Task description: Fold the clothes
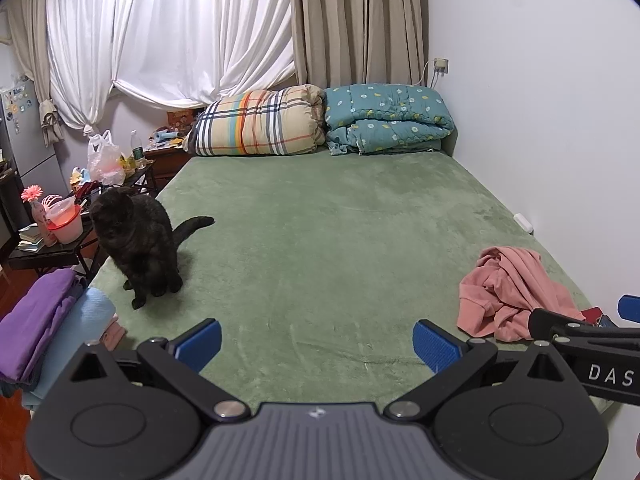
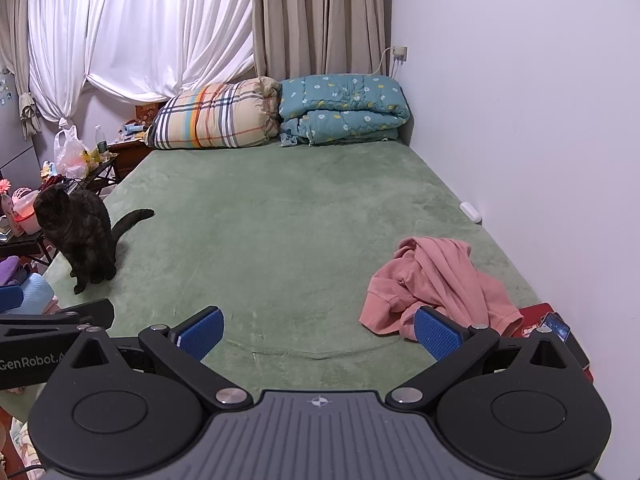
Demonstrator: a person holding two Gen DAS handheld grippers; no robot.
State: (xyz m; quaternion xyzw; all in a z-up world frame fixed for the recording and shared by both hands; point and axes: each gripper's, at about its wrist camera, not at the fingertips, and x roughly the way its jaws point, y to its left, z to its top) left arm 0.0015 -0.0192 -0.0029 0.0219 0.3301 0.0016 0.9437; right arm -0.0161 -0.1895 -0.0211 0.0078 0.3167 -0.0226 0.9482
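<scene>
A crumpled pink garment (image 1: 516,294) lies on the green bed (image 1: 328,240) at the near right; it also shows in the right wrist view (image 2: 436,288). My left gripper (image 1: 316,344) is open and empty above the bed's near edge, left of the garment. My right gripper (image 2: 318,334) is open and empty, its right finger just in front of the garment's near edge. A stack of folded clothes, purple (image 1: 36,316) on light blue (image 1: 80,332), sits at the bed's near left corner.
A black cat (image 1: 136,244) sits on the bed's left side, also in the right wrist view (image 2: 80,236). A plaid quilt (image 1: 260,124) and a teal quilt (image 1: 384,118) lie at the head. A red item and a phone (image 2: 556,326) lie by the wall. Cluttered side tables (image 1: 60,220) stand left.
</scene>
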